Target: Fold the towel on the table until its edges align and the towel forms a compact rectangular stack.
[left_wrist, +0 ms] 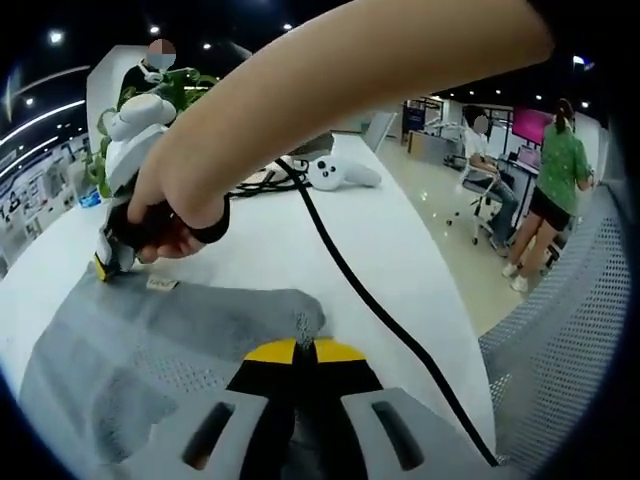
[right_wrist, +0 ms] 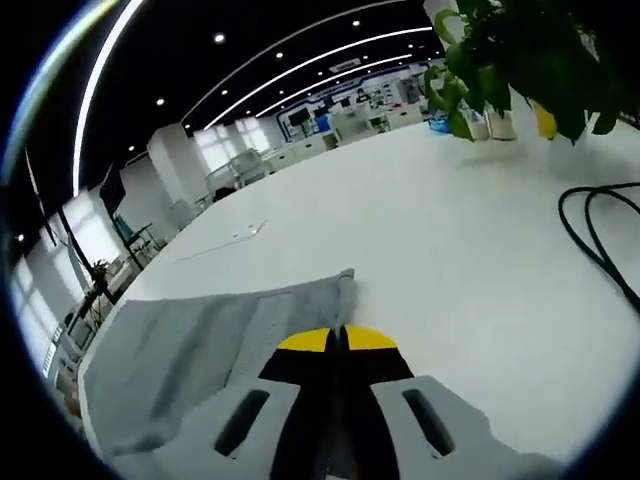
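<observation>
Table (left_wrist: 420,260): a broad white surface is seen running away from both grippers; everything below is placed against it.
Towel (left_wrist: 150,340): a grey cloth is spread flat on the near part of the table, with its far edge lying across the white top and one corner drawn up into a small peak at the left gripper's tips. In the right gripper view the same towel (right_wrist: 190,350) is laid out to the left of the jaws, one corner pulled to a point right at them.
Person's arm (left_wrist: 330,90): a bare forearm is stretched across above the table, with the hand (left_wrist: 165,215) closed round the other gripper.
Left gripper (left_wrist: 305,345): the yellow-tipped jaws are pressed together with no gap between them — a pinch of towel corner is caught at the tips.
Right gripper (right_wrist: 338,335): its jaws are likewise brought together, with the towel's pointed corner nipped at the tips. In the left gripper view it (left_wrist: 110,265) is seen set down at the towel's far edge, white-bodied with a yellow tip.
Plant (right_wrist: 520,50): green leaves are seen at the far side of the table.
Cable (left_wrist: 370,300): a black lead is trailed over the table, beside the towel.
Controller (left_wrist: 340,175): a white handset is left further back on the table — well apart from the towel.
</observation>
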{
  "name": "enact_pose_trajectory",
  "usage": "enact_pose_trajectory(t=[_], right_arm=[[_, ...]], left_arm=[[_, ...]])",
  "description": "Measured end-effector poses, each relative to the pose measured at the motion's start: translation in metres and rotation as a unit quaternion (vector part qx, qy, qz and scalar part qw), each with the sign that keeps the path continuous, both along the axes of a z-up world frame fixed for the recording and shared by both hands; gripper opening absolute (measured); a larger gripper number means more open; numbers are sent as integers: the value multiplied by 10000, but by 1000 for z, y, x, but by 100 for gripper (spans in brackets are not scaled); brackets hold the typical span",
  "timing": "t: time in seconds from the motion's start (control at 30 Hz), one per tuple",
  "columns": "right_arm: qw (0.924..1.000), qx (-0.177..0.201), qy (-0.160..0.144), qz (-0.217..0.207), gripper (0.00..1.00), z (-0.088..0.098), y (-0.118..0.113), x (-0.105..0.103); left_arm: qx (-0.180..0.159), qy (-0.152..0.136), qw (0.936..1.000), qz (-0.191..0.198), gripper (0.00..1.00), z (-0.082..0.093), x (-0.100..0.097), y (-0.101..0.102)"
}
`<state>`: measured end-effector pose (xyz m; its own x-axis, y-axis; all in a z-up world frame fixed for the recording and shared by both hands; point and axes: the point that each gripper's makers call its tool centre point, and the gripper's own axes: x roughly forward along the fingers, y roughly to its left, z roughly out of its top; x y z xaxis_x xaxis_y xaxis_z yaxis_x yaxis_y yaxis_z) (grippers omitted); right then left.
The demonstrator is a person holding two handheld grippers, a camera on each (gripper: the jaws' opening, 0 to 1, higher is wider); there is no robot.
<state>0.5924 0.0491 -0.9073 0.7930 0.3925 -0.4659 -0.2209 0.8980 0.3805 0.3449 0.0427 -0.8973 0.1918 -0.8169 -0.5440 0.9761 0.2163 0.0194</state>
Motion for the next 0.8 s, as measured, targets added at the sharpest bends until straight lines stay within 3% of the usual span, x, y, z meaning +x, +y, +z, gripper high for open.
enact_pose_trajectory(t=[0.27,0.43,0.8], right_arm=[[9997,227,-118,-51,1,27,10,-2],[9977,658,-175,-23,1,46,26,-6],[9940,966,-387,337,0,84,70,-7]], left_arm=[[-162,-183,9996,117,4,26,8,14],[-317,-187,9989,277,4,42,11,26],[-420,-235,9964,703,4,56,14,55]])
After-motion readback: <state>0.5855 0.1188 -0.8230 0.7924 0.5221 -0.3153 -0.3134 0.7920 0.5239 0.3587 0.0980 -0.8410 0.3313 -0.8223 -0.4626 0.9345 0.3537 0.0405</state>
